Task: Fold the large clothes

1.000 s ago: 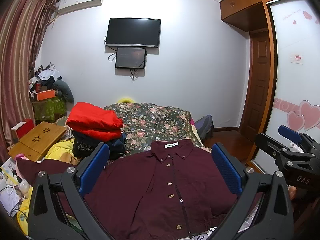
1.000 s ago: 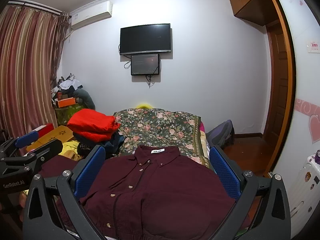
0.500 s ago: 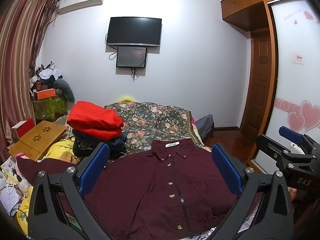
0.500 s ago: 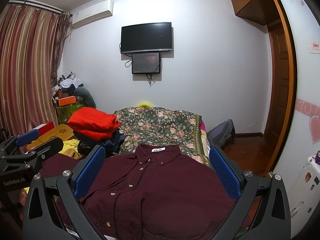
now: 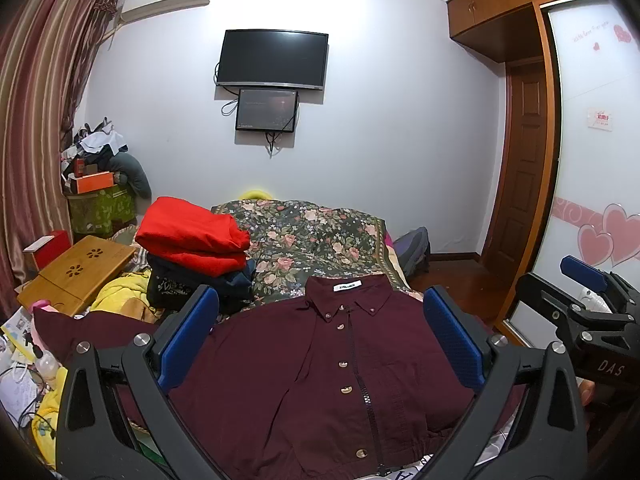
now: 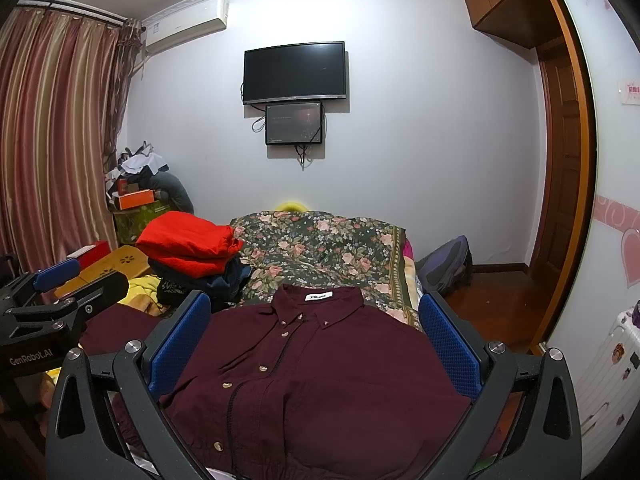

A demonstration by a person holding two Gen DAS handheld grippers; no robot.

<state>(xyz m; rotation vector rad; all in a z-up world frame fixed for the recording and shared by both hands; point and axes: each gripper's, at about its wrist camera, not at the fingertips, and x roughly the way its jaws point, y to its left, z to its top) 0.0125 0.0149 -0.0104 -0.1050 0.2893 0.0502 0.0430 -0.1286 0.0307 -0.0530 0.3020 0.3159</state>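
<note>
A dark maroon button-up shirt (image 5: 320, 364) lies flat on the bed, front up, collar away from me; it also shows in the right wrist view (image 6: 320, 376). Its left sleeve (image 5: 88, 328) stretches out to the left. My left gripper (image 5: 318, 332) is open and empty, held above the shirt's lower part. My right gripper (image 6: 314, 332) is open and empty, above the shirt's right side. The right gripper shows at the right edge of the left wrist view (image 5: 584, 312), the left gripper at the left edge of the right wrist view (image 6: 52, 300).
A floral bedspread (image 5: 312, 236) covers the bed beyond the collar. A stack of folded red and dark clothes (image 5: 192, 248) sits at the left. A wooden lap desk (image 5: 76, 272) and clutter lie further left. A wardrobe door (image 5: 600, 160) and a backpack (image 5: 412, 248) are on the right.
Both grippers have drifted slightly; the view has shifted a little. The shirt has not moved and both grippers stay open.
</note>
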